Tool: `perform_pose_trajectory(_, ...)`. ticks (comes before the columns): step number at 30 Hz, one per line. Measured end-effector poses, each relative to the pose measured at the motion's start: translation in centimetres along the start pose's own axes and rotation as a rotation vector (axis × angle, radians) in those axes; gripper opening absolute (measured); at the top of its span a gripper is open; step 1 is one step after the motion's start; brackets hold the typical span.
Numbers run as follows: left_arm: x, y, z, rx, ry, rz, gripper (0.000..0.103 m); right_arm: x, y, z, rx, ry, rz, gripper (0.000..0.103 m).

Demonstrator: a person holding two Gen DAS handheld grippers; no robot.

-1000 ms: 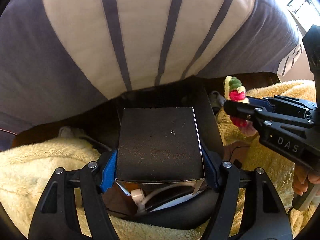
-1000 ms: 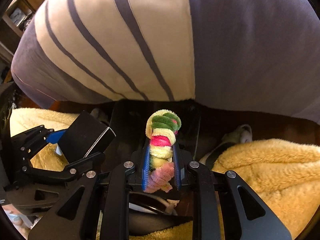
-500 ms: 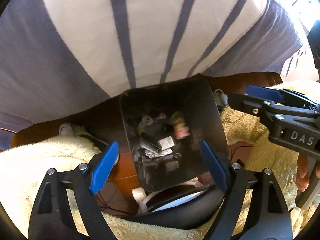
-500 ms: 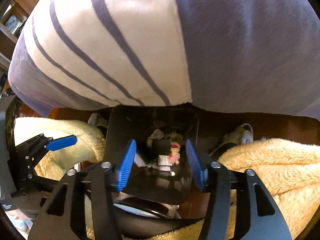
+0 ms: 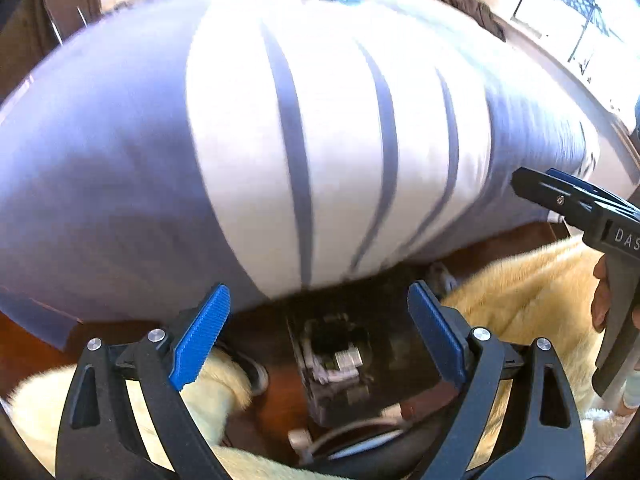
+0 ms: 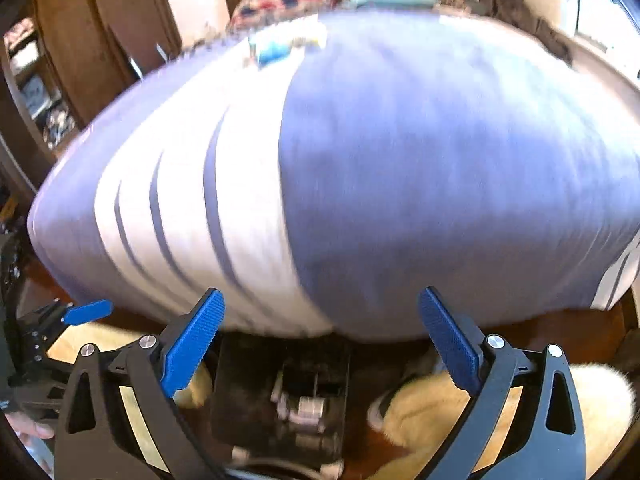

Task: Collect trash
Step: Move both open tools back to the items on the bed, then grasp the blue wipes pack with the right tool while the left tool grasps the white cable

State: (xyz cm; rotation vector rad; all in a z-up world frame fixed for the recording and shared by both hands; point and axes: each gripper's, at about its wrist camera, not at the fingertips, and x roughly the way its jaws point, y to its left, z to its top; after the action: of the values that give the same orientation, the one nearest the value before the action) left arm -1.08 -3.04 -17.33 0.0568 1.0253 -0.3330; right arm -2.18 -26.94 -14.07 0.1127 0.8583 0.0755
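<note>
Left gripper [image 5: 318,338] and right gripper [image 6: 320,342] both opening wide, nothing between jaws — black trash bin [image 5: 344,356] sits below on floor, scraps inside, beside the striped bed [image 5: 320,152].

Brown wood floor [image 5: 276,404]: black trash bin [image 5: 404,360] standing, cream fluffy rugs [image 5: 520,292] beside it.

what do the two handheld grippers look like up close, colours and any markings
Both match: the left gripper and right gripper have black skeletal frames with triangular cut-outs, silver pivot bolts, and two fingers faced with ribbed bright blue pads. Seen from the left wrist view, the right gripper's body carries white letters "DAS" above a grey handle.
</note>
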Motion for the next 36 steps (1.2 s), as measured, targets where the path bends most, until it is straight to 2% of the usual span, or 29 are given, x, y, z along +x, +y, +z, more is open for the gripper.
perform_pose_trajectory(5,-2.5,1.0,4.2,0.005,-0.093,0.031,0.086,-0.4,0.0,3.6,-0.025,-0.050,-0.027,0.098)
perform_pose_trajectory(10,-2.9,1.8,7.7,0.023,-0.138,0.077,0.086,0.0,0.1,7.0,-0.033,-0.083,-0.038,0.098)
perform_pose_trajectory(17,-1.5,3.5,12.9,0.012,-0.166,0.112,0.086,3.5,0.9,12.9,-0.038,-0.081,0.016,0.098)
perform_pose_trajectory(26,2.0,4.5,17.5,0.027,-0.136,0.112,0.086,8.9,3.3,18.5,-0.059,-0.059,0.033,0.097)
perform_pose_trajectory(28,2.7,4.6,18.2,0.028,-0.131,0.106,0.086,10.3,3.9,19.7,-0.069,-0.048,0.037,0.095)
perform_pose_trajectory(36,5.1,5.2,20.9,0.023,-0.114,0.084,0.086,14.8,6.2,22.2,-0.147,0.037,0.057,0.070)
